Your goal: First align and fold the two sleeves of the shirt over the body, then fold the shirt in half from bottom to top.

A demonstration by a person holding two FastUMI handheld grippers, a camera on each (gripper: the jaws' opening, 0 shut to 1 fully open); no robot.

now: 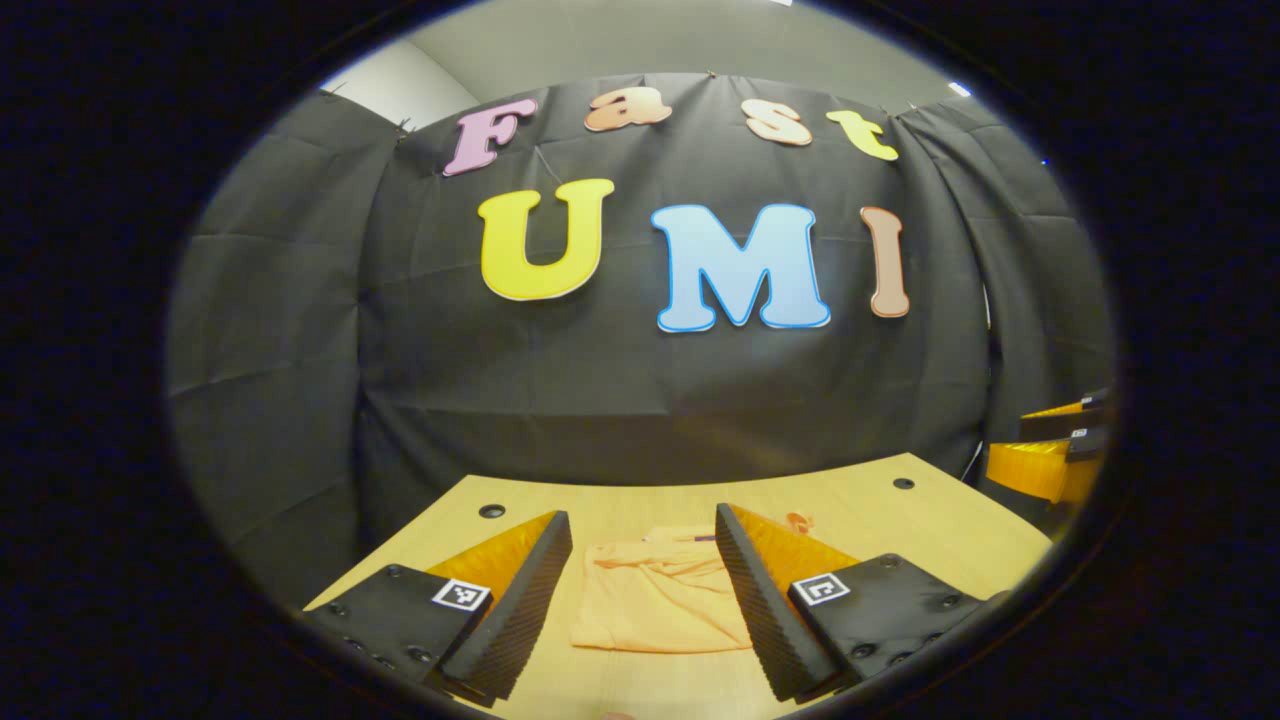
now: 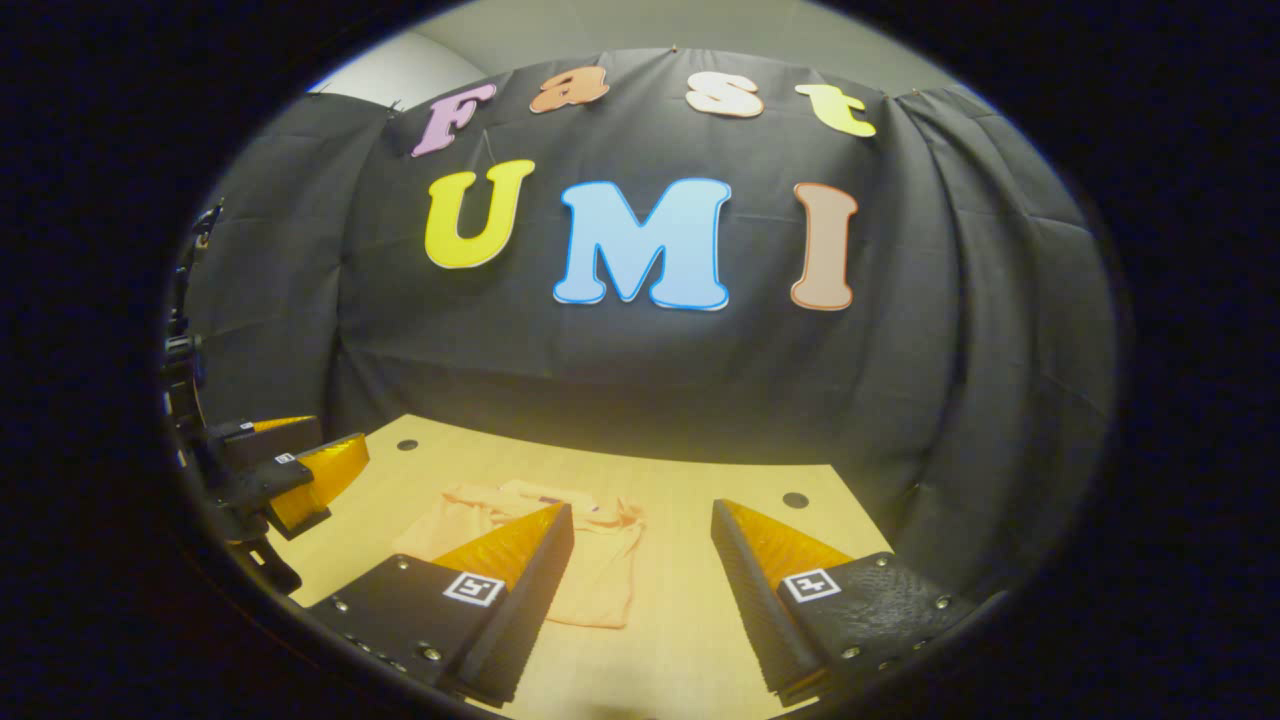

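Desk [image 1: 940, 540]: light wood top, round dark holes [image 1: 491, 511] near its far corners, ahead of and below the gripper. Black cloth wall [image 1: 620, 390]: creased, hung in panels, wrapping behind and to both sides of the desk. Above the cloth: pale wall [image 1: 400, 85] and grey ceiling [image 1: 640, 40], with a small bright light [image 1: 960, 89] upper right.

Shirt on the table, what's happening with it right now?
Nothing is gripping it yet. A small orange shirt lies rumpled on the wooden table, sleeves not visibly folded. The left tool hangs open above the table with the shirt seen between its fingers. The right tool is open too, off to the shirt's side, its near finger overlapping the shirt's edge in the right gripper view. Folding looks not yet started.
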